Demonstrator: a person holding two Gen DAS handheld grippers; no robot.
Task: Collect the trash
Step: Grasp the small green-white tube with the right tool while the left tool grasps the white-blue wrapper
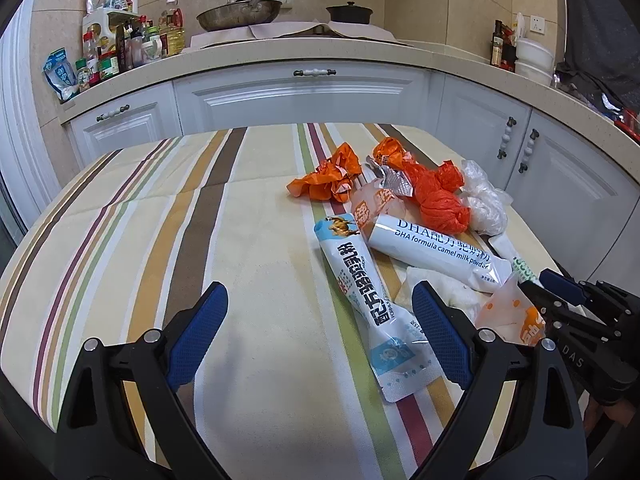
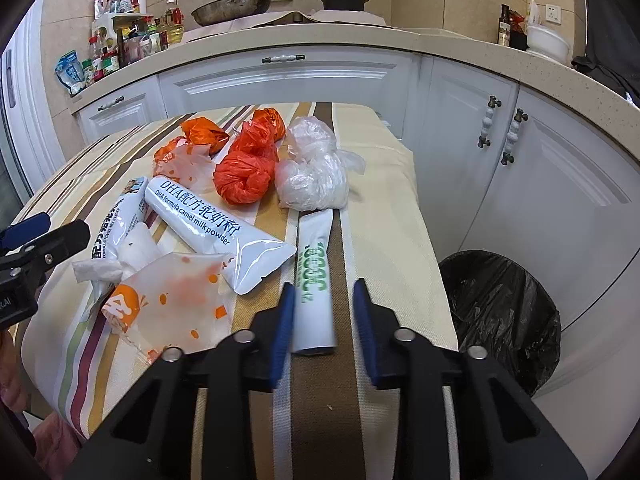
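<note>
My right gripper (image 2: 323, 286) straddles the near end of a white sachet with green print (image 2: 314, 272). Its left pad touches the sachet's edge and a gap shows at the right pad, so the jaws stand open. My left gripper (image 1: 320, 292) hangs wide open over the striped tablecloth (image 1: 160, 240), and a blue-and-white sachet (image 1: 360, 292) runs under its right finger. Further trash lies beyond: a camel milk powder sachet (image 2: 208, 220), a knotted orange bag (image 2: 244, 172), a clear plastic bag (image 2: 312, 168), an orange-dotted wrapper (image 2: 176, 292) and a crumpled tissue (image 2: 132, 252).
A bin with a black liner (image 2: 500, 312) stands on the floor just past the table's right edge. White cabinets (image 2: 520, 184) and a counter with bottles (image 1: 128, 44) and a wok (image 1: 240, 14) run behind the table.
</note>
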